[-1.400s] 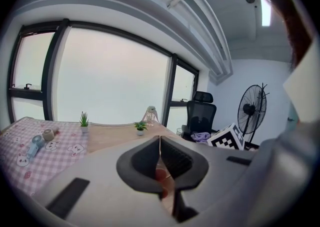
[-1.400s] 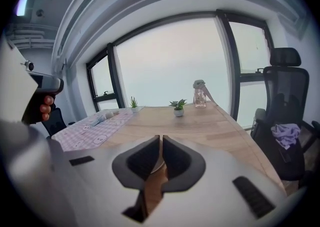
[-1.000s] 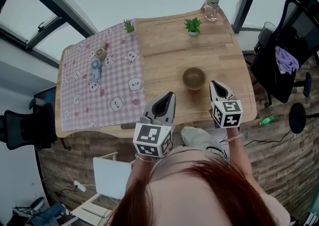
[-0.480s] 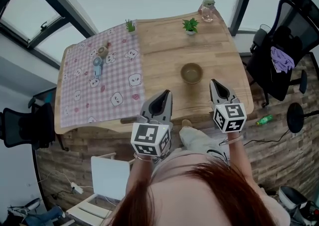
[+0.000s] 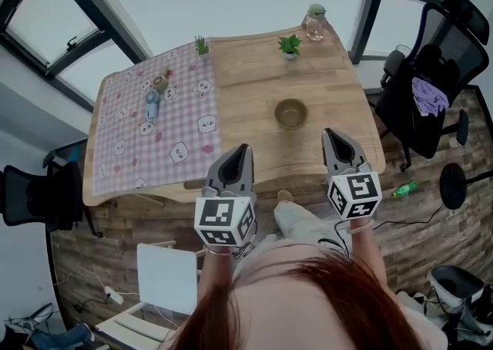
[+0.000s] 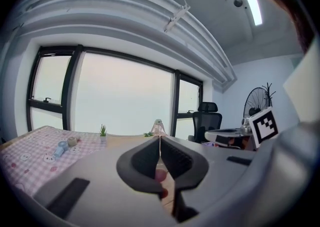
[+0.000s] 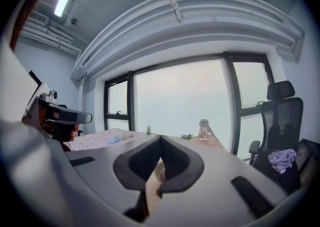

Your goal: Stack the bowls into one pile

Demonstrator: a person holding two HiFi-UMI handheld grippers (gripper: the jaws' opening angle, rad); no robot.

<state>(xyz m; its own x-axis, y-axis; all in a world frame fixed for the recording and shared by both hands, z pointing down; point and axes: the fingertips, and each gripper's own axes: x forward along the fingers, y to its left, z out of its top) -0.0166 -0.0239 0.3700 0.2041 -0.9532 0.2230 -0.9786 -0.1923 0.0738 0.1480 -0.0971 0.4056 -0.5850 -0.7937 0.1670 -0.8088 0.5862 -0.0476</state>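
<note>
Bowl [image 5: 291,113]: right of ctr in head view, on bare wood of table [image 5: 254,71], well apart from checked cloth [image 5: 139,132] at left. Only one bowl shape in sight. Single or several nested: can't tell at this size. No loose bowl elsewhere on table.

L gripper [image 5: 236,154]: lower ctr of frame, jaws closed tip to tip, nothing between. R gripper [image 5: 333,139]: lower right of ctr, jaws likewise closed, empty. Both sit by table's near edge, tips pointing up-frame, well apart from bowl.

Step, as judged: w/ one pile only on the wood and both grippers empty, stacking looks done and hands parked. Could equally be not begun, w/ other bowls out of frame.

Next move, if more bowls exist: R gripper is nearer. It would need to open, go up-frame to the rim and pinch one wall w/o tipping the bowl. Otherwise nothing left to do.

Orientation: bowl upright, mouth up, base flat on wood. Round in plan, so no long axis across table; its only axis is the vertical one thru ctr. Any side of rim serves for a grip.

Plant [image 5: 290,45] and bottle [image 5: 314,23] at upper edge, not in the way.
</note>
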